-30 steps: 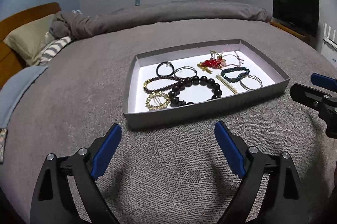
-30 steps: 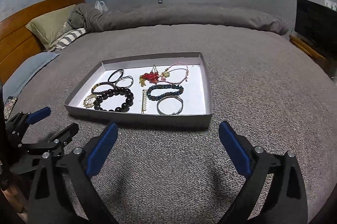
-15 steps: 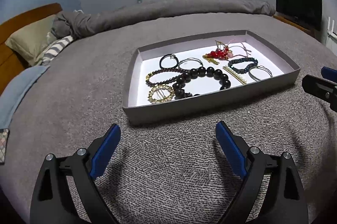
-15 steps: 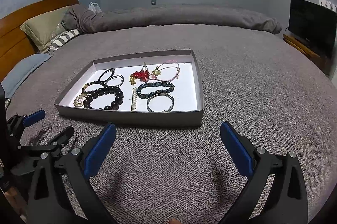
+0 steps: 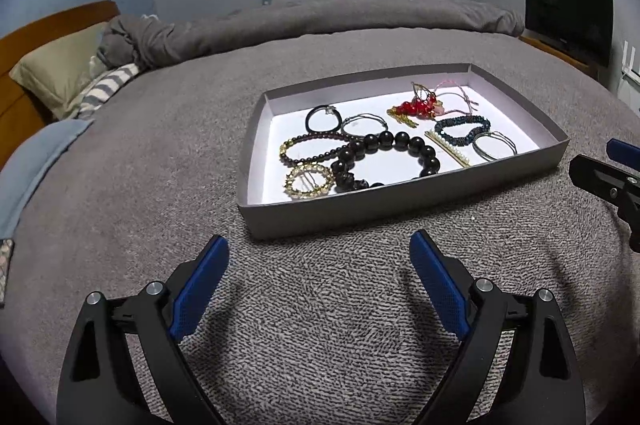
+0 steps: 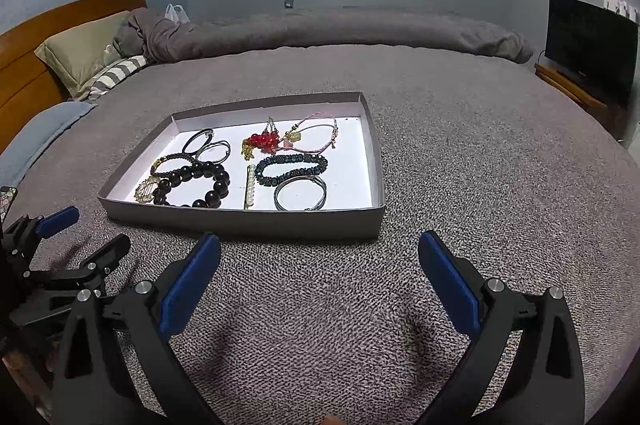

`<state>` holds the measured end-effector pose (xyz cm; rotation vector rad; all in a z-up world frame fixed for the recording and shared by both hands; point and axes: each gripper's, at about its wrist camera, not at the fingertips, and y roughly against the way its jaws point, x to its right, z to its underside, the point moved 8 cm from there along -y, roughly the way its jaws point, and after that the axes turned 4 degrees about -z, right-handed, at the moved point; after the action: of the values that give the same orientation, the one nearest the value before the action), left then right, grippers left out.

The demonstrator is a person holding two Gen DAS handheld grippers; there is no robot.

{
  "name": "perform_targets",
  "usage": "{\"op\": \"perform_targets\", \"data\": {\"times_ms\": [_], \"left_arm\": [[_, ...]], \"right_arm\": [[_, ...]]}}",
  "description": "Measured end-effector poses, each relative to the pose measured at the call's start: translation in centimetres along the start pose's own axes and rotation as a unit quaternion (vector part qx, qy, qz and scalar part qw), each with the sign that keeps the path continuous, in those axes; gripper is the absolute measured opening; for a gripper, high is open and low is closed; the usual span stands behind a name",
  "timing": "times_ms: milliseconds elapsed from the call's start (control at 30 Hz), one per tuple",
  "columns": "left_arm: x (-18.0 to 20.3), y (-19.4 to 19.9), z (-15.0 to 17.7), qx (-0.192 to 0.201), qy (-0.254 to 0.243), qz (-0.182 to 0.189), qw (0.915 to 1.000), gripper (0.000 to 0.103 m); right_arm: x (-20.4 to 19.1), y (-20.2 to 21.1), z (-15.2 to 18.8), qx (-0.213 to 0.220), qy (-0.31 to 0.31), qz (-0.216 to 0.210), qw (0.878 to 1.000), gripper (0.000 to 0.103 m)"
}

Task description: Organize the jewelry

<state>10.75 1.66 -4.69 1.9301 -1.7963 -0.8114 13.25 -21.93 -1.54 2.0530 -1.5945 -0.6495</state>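
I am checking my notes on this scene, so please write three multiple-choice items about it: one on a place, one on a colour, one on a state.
1. Where does the tray stand?
A. on the shelf
B. on the bed
C. on the pillow

2. What colour are the biggest beads in the tray?
A. black
B. white
C. pink

3. How is the right gripper?
A. shut on a bangle
B. shut on nothing
C. open, holding nothing

Answers:
1 B: the tray sits on the grey cover of the bed.
2 A: the large round beads are glossy black.
3 C: its blue pads stand wide apart over the cover, short of the tray.
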Motion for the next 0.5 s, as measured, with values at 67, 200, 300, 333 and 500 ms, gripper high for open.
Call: {"op": "perform_targets", "data": {"times_ms": [67, 200, 300, 333, 500], "left_arm": [[0.04, 0.02, 0.02, 0.000, -0.001, 0.000, 1.0000, 0.093], [0.17, 0.04, 0.02, 0.000, -0.003, 0.000, 1.0000, 0.093], [0.18, 0.05, 0.01, 0.000, -0.003, 0.000, 1.0000, 0.094], [0.17, 0.04, 0.02, 0.000, -0.003, 0.000, 1.0000, 0.094], [0.22, 0.07, 0.00, 0.000, -0.003, 0.001, 1.0000, 0.094]], "right_arm": [[0.02, 0.00, 0.00, 0.000, 0.000, 0.000, 1.000, 0.098], [-0.03, -0.03, 0.04, 0.000, 0.001, -0.001, 1.000, 0.098], [-0.10, -0.15, 0.12, -0.002, 0.002, 0.000, 1.000, 0.098], [-0.11, -0.18, 0.14, -0.003, 0.001, 0.000, 1.000, 0.098], [-0.16, -0.22, 0.17, -0.004, 0.002, 0.000, 1.000, 0.098]]}}
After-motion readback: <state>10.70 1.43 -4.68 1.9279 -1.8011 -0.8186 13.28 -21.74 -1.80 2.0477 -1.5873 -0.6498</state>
